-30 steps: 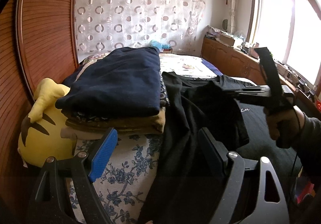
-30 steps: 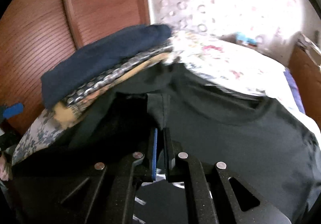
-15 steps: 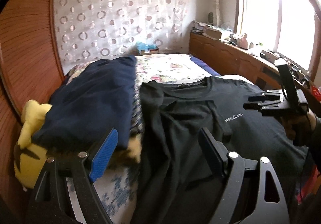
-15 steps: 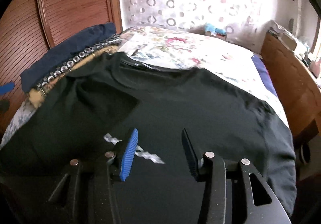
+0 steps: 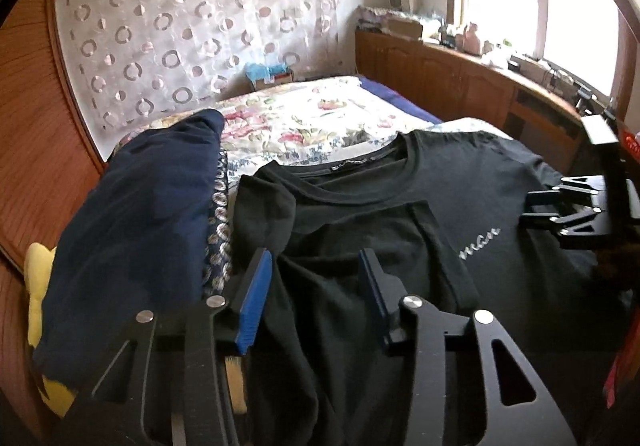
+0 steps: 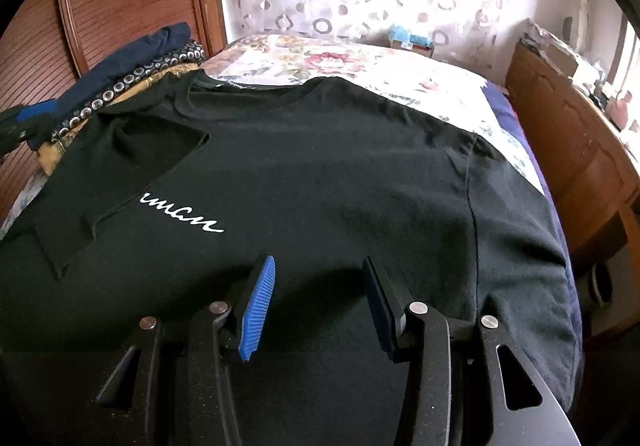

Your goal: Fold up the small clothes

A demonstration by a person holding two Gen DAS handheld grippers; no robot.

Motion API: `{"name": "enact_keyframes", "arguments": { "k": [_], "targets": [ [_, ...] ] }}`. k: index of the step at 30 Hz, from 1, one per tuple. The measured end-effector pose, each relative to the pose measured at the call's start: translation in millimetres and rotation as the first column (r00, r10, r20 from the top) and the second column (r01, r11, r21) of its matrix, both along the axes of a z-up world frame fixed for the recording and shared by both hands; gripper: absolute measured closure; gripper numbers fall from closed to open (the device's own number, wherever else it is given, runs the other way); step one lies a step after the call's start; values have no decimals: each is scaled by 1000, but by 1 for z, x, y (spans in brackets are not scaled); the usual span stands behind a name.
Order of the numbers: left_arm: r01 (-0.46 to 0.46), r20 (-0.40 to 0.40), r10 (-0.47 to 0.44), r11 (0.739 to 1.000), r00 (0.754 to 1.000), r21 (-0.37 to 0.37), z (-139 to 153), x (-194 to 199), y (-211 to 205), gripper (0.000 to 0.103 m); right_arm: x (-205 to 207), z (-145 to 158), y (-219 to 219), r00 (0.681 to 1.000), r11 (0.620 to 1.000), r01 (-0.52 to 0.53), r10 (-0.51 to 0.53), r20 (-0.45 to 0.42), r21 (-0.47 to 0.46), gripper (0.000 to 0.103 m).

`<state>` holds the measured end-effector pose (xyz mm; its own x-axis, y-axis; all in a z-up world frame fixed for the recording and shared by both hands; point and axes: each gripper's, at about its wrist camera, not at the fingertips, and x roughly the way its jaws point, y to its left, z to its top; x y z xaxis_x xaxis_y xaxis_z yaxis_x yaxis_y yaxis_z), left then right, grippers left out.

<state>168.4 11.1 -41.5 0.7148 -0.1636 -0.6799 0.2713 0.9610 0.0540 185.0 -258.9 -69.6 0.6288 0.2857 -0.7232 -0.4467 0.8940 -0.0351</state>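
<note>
Two grippers over one black cotton T-shirt [image 6: 320, 166] spread on the floral-quilted bed [image 5: 312, 118]: left gripper [image 5: 316, 278] jaws closing, nothing pinched; right gripper [image 6: 320, 286] half-open, empty, above the fabric.

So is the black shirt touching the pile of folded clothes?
Touching. In the right wrist view the black shirt's folded shoulder lies against the side of the pile, with no bedsheet showing between them; the left wrist view shows the same.
</note>
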Motion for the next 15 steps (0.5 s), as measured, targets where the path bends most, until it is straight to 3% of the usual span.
{"name": "enact_keyframes", "arguments": {
  "k": [6,10,15],
  "targets": [
    [-10,-77,13,999,997,41,-13,38,-5,58,-7,-2,-4,1000,1000,0,0,5,0,55],
    [-26,-118,43,990,992,141,-24,54,-13,58,-7,-3,-7,1000,1000,-1,1,8,2,55],
    [-35,-131,65,975,989,219,-31,63,-13,68,-3,-3,-9,1000,1000,-3,3,8,2,55]
  ]
}}
